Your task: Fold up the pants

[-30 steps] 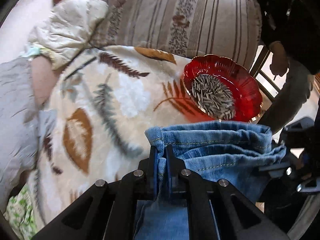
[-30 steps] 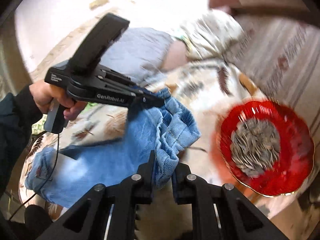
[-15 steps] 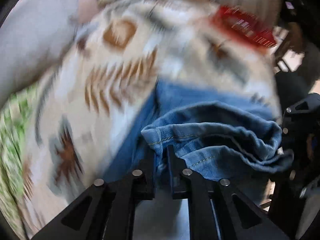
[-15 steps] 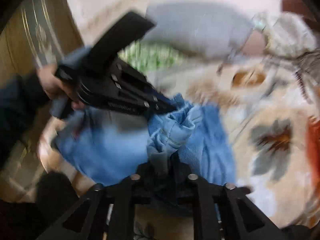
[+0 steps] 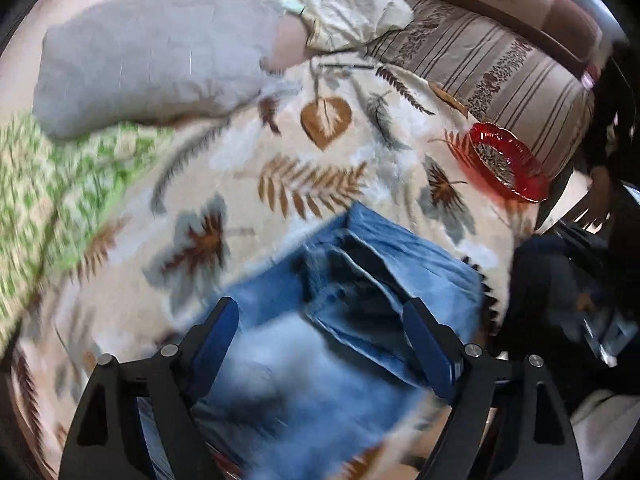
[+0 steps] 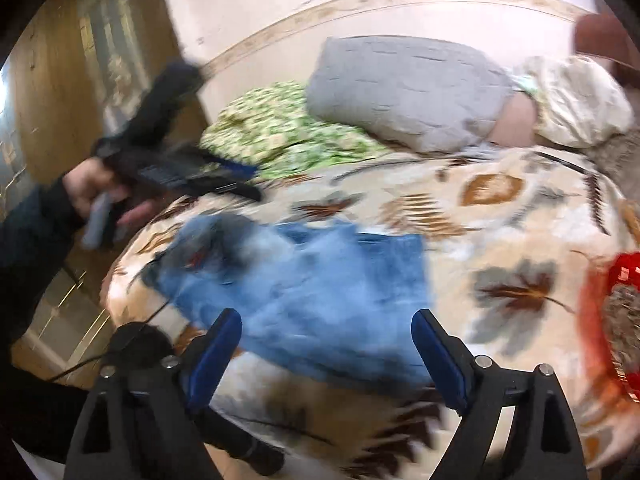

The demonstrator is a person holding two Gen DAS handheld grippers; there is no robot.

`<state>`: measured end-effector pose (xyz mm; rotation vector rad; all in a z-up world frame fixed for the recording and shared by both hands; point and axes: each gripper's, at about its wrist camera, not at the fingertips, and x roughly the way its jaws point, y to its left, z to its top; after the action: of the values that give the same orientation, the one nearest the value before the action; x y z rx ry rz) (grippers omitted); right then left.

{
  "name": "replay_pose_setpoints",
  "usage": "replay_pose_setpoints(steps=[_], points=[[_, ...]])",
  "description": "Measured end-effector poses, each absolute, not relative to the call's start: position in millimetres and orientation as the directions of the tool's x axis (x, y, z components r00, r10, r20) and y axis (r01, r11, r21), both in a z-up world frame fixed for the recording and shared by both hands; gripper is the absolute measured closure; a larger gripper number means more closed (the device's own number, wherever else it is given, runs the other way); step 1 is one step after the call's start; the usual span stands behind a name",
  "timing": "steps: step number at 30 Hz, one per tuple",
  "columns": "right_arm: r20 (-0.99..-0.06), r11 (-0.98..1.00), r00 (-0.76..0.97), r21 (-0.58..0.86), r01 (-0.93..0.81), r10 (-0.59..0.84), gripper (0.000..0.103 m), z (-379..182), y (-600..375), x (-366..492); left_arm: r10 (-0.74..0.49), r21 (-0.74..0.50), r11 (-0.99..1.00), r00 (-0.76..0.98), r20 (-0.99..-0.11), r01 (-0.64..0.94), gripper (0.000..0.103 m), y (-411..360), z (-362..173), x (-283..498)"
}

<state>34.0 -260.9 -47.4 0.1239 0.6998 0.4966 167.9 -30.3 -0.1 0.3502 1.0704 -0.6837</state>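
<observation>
The blue denim pants point(image 5: 360, 304) lie folded over in a pile on the leaf-print blanket point(image 5: 304, 168). They also show in the right wrist view point(image 6: 320, 292), blurred by motion. My left gripper point(image 5: 320, 320) is open and empty, its jaws wide apart just above the pants. My right gripper point(image 6: 326, 330) is open and empty too, above the near edge of the pants. In the right wrist view the left gripper point(image 6: 240, 176) is held up at the left, above the far end of the pants.
A red glass dish of seeds point(image 5: 506, 166) sits on the blanket to the right, also in the right wrist view point(image 6: 618, 312). A grey pillow point(image 5: 152, 64), a green-patterned cloth point(image 6: 280, 128) and a striped sofa back point(image 5: 492, 60) lie behind. A wooden door point(image 6: 80, 80) stands left.
Both grippers opened and let go of the pants' hem. The pants dropped onto the blanket, and both grippers pulled back above them.
</observation>
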Motion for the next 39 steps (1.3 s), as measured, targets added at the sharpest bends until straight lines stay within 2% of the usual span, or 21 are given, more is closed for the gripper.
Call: replay_pose_setpoints(steps=[4,8,11,12,13,14,15,19,22,24,26,29,30,31,33,35,39], points=[[-0.606,0.885,0.645,0.336,-0.322,0.465,0.014,-57,-295,58,-0.328,-0.134,0.808,0.249,-0.911,0.573,0.018,-42,-20,162],[-0.666,0.913,0.625,0.270,-0.307,0.407,0.014,-62,-296,75,-0.331,-0.227,0.882,0.200,-0.922,0.413,0.018,-59,-43,172],[-0.669,0.879,0.574,0.311,-0.361,0.472,0.014,-64,-288,76,-0.268,-0.165,0.895,0.203,-0.942,0.415,0.018,-79,-57,171],[-0.659,0.865,0.567,0.305,-0.398,0.494,0.014,-62,-281,72,-0.242,-0.141,0.892,0.191,-0.951,0.429,0.022,-85,-66,169],[-0.654,0.855,0.562,0.299,-0.423,0.506,0.014,-63,-276,69,-0.251,-0.142,0.878,0.186,-0.950,0.457,0.036,-87,-72,165],[-0.651,0.842,0.551,0.288,-0.457,0.522,0.014,-64,-266,66,-0.260,-0.149,0.860,0.169,-0.951,0.488,0.094,-88,-75,161],[-0.653,0.836,0.544,0.280,-0.472,0.526,0.014,-66,-260,64,-0.257,-0.149,0.851,0.152,-0.954,0.503,0.097,-85,-78,154],[-0.663,0.820,0.514,0.289,-0.495,0.544,0.014,-79,-249,62,-0.291,-0.182,0.854,0.157,-0.944,0.488,0.097,-55,-85,126],[-0.704,0.827,0.483,0.277,-0.489,0.521,0.014,-96,-242,67,-0.278,-0.204,0.888,0.127,-0.952,0.413,0.095,-30,-115,118],[-0.758,0.852,0.461,0.235,-0.468,0.462,0.015,-112,-237,73,-0.335,-0.264,0.893,0.146,-0.931,0.364,0.094,-18,-124,117],[-0.821,0.871,0.394,0.228,-0.436,0.413,0.022,-135,-233,80,-0.354,-0.289,0.899,0.155,-0.923,0.330,0.094,-13,-125,116],[-0.812,0.868,0.417,0.202,-0.454,0.408,0.024,-132,-232,75,-0.353,-0.269,0.895,0.193,-0.916,0.356,0.091,-14,-123,108],[-0.807,0.859,0.413,0.210,-0.467,0.422,0.024,-130,-231,74,-0.328,-0.238,0.901,0.209,-0.921,0.363,0.071,-15,-118,104],[-0.802,0.854,0.413,0.216,-0.472,0.431,0.024,-128,-232,72,-0.309,-0.216,0.908,0.223,-0.925,0.360,0.041,-14,-112,101],[-0.793,0.853,0.417,0.232,-0.467,0.444,0.023,-121,-238,68,-0.326,-0.214,0.910,0.296,-0.898,0.355,0.016,-7,-89,95],[-0.766,0.851,0.432,0.274,-0.448,0.475,0.023,-109,-250,67,-0.322,-0.190,0.912,0.348,-0.880,0.362,0.015,-5,-74,95],[-0.740,0.857,0.464,0.303,-0.416,0.487,0.022,-90,-263,84,-0.232,-0.101,0.940,0.395,-0.889,0.326,0.015,-13,-68,118]])
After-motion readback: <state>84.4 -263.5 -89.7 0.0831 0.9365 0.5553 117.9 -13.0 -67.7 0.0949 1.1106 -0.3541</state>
